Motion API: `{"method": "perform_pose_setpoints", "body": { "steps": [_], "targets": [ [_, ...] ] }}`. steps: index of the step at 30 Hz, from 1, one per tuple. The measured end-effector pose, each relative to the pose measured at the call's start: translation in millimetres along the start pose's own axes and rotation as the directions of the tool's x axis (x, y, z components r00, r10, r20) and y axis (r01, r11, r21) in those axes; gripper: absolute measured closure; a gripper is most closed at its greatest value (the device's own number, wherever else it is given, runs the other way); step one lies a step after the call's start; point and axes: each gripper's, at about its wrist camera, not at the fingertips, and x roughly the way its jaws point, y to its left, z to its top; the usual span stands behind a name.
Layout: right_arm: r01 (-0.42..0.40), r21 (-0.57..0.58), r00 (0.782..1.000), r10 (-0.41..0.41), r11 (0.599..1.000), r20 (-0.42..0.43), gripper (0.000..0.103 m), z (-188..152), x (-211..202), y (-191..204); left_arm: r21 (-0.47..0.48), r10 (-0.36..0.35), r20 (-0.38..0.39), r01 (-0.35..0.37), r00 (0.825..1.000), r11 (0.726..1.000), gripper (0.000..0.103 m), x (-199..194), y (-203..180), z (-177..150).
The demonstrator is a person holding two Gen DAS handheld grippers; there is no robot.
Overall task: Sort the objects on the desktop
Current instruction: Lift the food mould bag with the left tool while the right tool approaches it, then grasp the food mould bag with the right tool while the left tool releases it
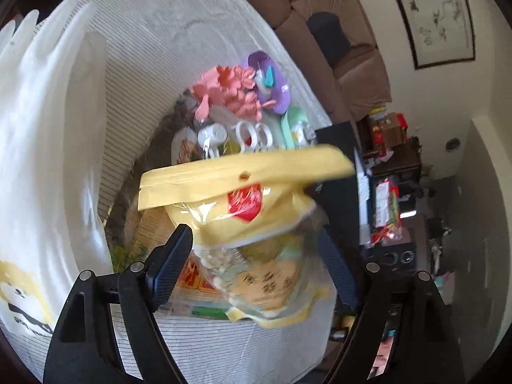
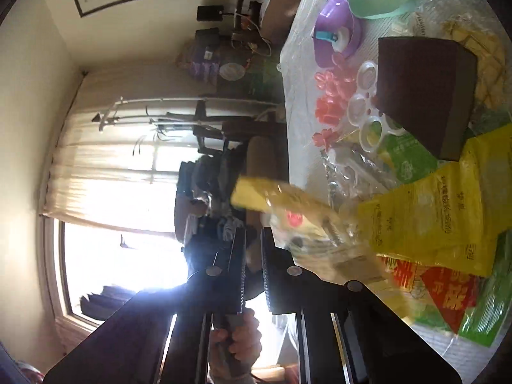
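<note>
Gaping at left gripper [image 1: 252, 233], around hanging pouch [image 1: 243, 176] without pressing; pinched together at right gripper [image 2: 253, 252], seemingly on pouch's top corner, above table [image 1: 224, 345]. Likely light, crinkly, slippery, with loose contents; best taken by flat sealed header.

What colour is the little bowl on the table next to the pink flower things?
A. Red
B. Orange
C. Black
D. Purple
D: the small bowl beside the pink flower-shaped pieces is purple, and the left wrist view shows it purple too, with a small blue and white item lying inside it.
</note>
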Motion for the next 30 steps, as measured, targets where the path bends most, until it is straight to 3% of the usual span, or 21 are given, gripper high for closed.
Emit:
{"method": "perform_pose_setpoints", "body": {
  "steps": [3, 5, 6, 8, 9, 10, 11, 12, 14, 16, 19, 20, 21, 22, 23, 27, 30],
  "targets": [
    [0.224, -0.148, 0.975, -0.222, 0.963, 0.030, 0.093, -4, -14, 17, 0.053, 0.087, -0.028, -0.085, 0.996, 0.995, 0.024, 16, -11, -11],
    [0.385, -0.301, 0.922, -0.379, 0.872, 0.081, 0.093, -11, -21, 30, 0.062, 0.086, -0.023, -0.084, 0.996, 0.994, 0.024, 15, -17, -16],
    [0.441, -0.377, 0.894, -0.434, 0.814, 0.109, 0.090, -16, -23, 35, 0.064, 0.083, -0.018, -0.082, 0.996, 0.995, 0.024, 13, -19, -20],
    [0.544, -0.540, 0.818, -0.550, 0.642, 0.170, 0.064, -29, -18, 46, 0.043, 0.080, -0.018, -0.079, 0.997, 0.996, 0.024, 10, -18, -28],
    [0.570, -0.597, 0.785, -0.590, 0.564, 0.192, 0.033, -37, -10, 48, 0.025, 0.089, -0.018, -0.089, 0.996, 0.996, 0.024, 9, -16, -32],
    [0.589, -0.656, 0.746, -0.631, 0.472, 0.215, 0.020, -46, -2, 48, 0.010, 0.091, -0.017, -0.091, 0.996, 0.996, 0.024, 10, -14, -38],
    [0.593, -0.699, 0.717, -0.658, 0.400, 0.232, 0.020, -54, 7, 46, -0.002, 0.082, -0.014, -0.082, 0.997, 0.997, 0.024, 11, -11, -44],
    [0.583, -0.722, 0.708, -0.669, 0.372, 0.227, 0.020, -60, 13, 40, -0.015, 0.081, -0.015, -0.081, 0.997, 0.997, 0.024, 13, -8, -50],
    [0.566, -0.735, 0.704, -0.682, 0.373, 0.196, 0.020, -72, 13, 20, -0.027, 0.083, -0.032, -0.084, 0.996, 0.996, 0.024, 24, -6, -65],
    [0.555, -0.723, 0.709, -0.688, 0.412, 0.153, 0.020, -69, 16, 1, 0.002, 0.108, -0.068, -0.108, 0.992, 0.994, 0.024, 42, -10, -72],
    [0.537, -0.682, 0.744, -0.660, 0.496, 0.105, 0.023, -56, 19, -15, 0.052, 0.143, -0.051, -0.140, 0.988, 0.989, 0.022, 51, -20, -75],
    [0.522, -0.668, 0.764, -0.639, 0.530, 0.091, 0.028, -54, 15, -17, 0.070, 0.138, -0.043, -0.135, 0.989, 0.988, 0.029, 51, -23, -76],
    [0.497, -0.650, 0.787, -0.614, 0.575, 0.060, 0.053, -52, 9, -18, 0.074, 0.138, -0.036, -0.135, 0.990, 0.988, 0.035, 50, -25, -75],
    [0.471, -0.624, 0.805, -0.593, 0.623, 0.016, 0.062, -50, 6, -21, 0.071, 0.142, -0.029, -0.139, 0.990, 0.988, 0.037, 48, -25, -74],
    [0.460, -0.604, 0.811, -0.585, 0.651, -0.014, 0.063, -50, 4, -22, 0.066, 0.141, -0.023, -0.139, 0.990, 0.988, 0.040, 45, -24, -73],
    [0.430, -0.618, 0.817, -0.575, 0.658, -0.045, 0.065, -61, 5, -19, 0.061, 0.136, -0.002, -0.135, 0.991, 0.989, 0.055, 31, -23, -71],
    [0.395, -0.622, 0.838, -0.542, 0.676, -0.057, 0.068, -72, 6, -11, 0.115, 0.132, 0.014, -0.133, 0.991, 0.984, 0.063, 16, -38, -73]
  ]
}}
